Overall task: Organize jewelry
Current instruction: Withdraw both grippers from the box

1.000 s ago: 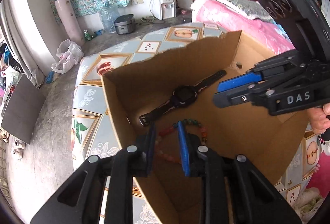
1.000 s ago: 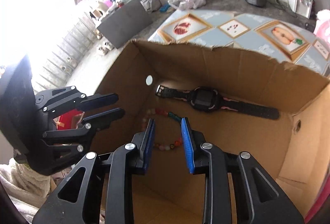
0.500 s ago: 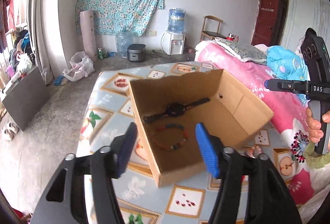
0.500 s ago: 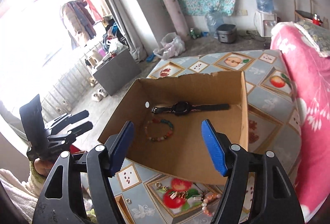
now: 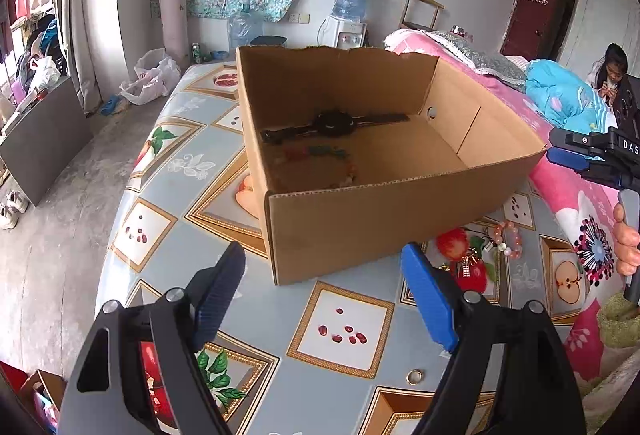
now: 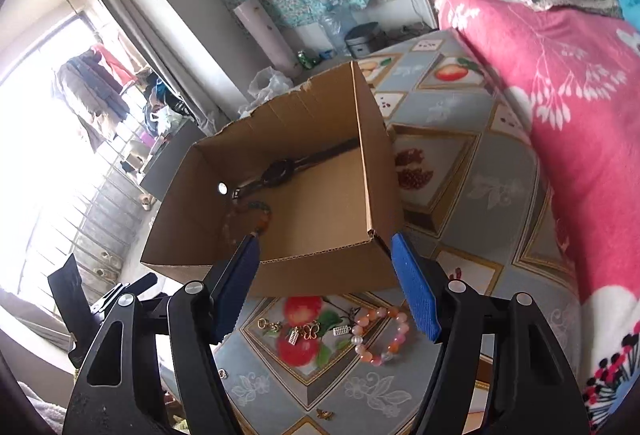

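An open cardboard box (image 5: 380, 219) (image 6: 320, 267) stands on the patterned table. Inside lie a black watch (image 5: 334, 123) (image 6: 280, 171) and a multicoloured bead bracelet (image 5: 320, 155) (image 6: 256, 213). A pink bead bracelet (image 6: 378, 335) (image 5: 508, 239) and gold charm pieces (image 6: 304, 331) (image 5: 466, 267) lie on the table in front of the box. A small gold ring (image 5: 414, 377) lies nearer. My left gripper (image 5: 324, 299) is open and empty, in front of the box. My right gripper (image 6: 324, 287) is open and empty above the pink bracelet; it also shows in the left wrist view (image 5: 580, 159).
A pink flowered blanket (image 6: 560, 95) covers the bed right of the table. A small gold charm (image 6: 324, 413) lies at the table's near edge. The table edge drops to a concrete floor (image 5: 44, 235) on the left. A person (image 5: 610, 71) sits at the far right.
Both grippers have pulled back out of the box and opened wide. The multicoloured bracelet stays in the box. The pink bracelet and charms have come into view.
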Demonstrator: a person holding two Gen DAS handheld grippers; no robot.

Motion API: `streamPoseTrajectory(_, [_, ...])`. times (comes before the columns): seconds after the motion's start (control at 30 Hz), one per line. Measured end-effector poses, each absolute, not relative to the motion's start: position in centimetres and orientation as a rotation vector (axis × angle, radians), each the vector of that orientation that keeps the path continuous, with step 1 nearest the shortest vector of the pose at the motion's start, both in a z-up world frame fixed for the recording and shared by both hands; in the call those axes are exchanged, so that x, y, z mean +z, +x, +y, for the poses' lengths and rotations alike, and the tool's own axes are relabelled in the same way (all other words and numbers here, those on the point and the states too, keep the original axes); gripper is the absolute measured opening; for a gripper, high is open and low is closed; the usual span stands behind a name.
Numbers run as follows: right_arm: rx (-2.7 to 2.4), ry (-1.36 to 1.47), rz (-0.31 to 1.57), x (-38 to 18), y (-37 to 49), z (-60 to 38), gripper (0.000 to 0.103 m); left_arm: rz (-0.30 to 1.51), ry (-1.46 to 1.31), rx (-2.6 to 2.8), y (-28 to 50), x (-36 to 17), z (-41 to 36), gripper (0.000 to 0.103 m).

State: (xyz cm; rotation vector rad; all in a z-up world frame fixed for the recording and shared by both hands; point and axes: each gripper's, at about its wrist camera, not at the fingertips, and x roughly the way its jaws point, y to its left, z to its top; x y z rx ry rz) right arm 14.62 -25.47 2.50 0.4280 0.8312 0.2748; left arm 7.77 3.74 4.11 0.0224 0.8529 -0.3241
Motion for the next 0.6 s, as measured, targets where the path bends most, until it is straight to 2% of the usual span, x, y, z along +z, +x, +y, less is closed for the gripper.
streamPoseTrajectory(0.6, [0.253, 0.377, 0.836, 2.4, 15.5, -25.2, 0.067, 0.824, 0.057, -0.356, 9.1, 3.6, 2.3, 0.078])
